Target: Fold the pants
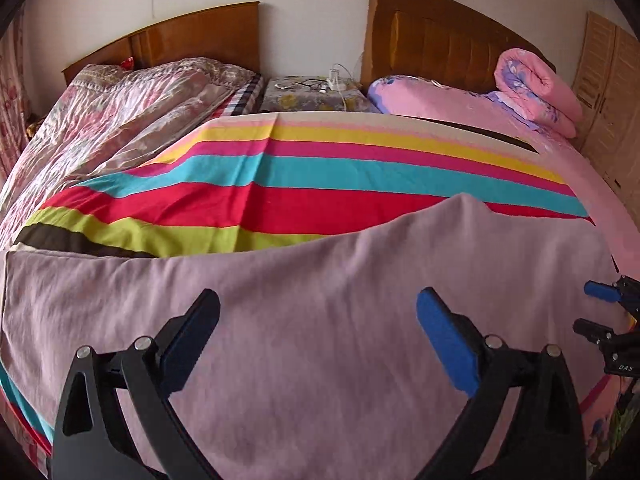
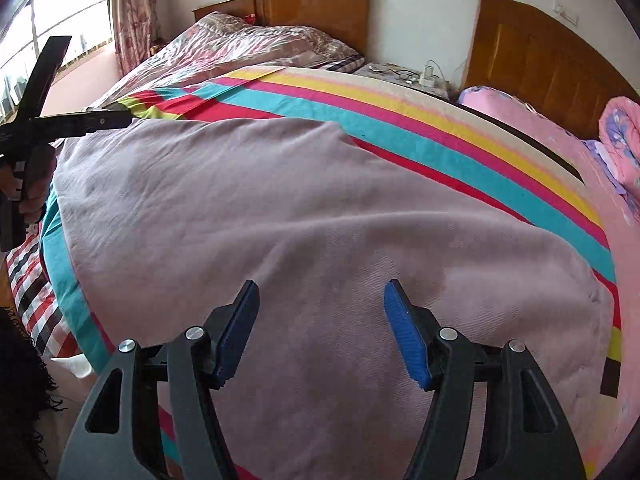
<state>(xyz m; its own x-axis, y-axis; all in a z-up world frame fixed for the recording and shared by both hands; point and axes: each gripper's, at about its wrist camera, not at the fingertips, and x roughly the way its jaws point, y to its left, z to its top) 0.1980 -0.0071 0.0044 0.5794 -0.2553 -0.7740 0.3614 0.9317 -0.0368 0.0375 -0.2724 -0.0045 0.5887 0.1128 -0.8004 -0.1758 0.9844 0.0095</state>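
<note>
The mauve pants (image 1: 304,320) lie spread flat on a striped sheet (image 1: 320,168) on the bed. They also fill the right wrist view (image 2: 280,208). My left gripper (image 1: 318,304) is open and empty, hovering just above the pants. My right gripper (image 2: 322,294) is open and empty above the pants. The right gripper's fingertips show at the right edge of the left wrist view (image 1: 596,308). The left gripper's body shows at the left edge of the right wrist view (image 2: 48,120).
A rumpled floral quilt (image 1: 120,120) lies at the left, a rolled pink duvet (image 1: 536,88) at the far right. A bedside stand with cables (image 1: 316,92) sits between two wooden headboards (image 1: 432,28). A window (image 2: 48,20) is at the left.
</note>
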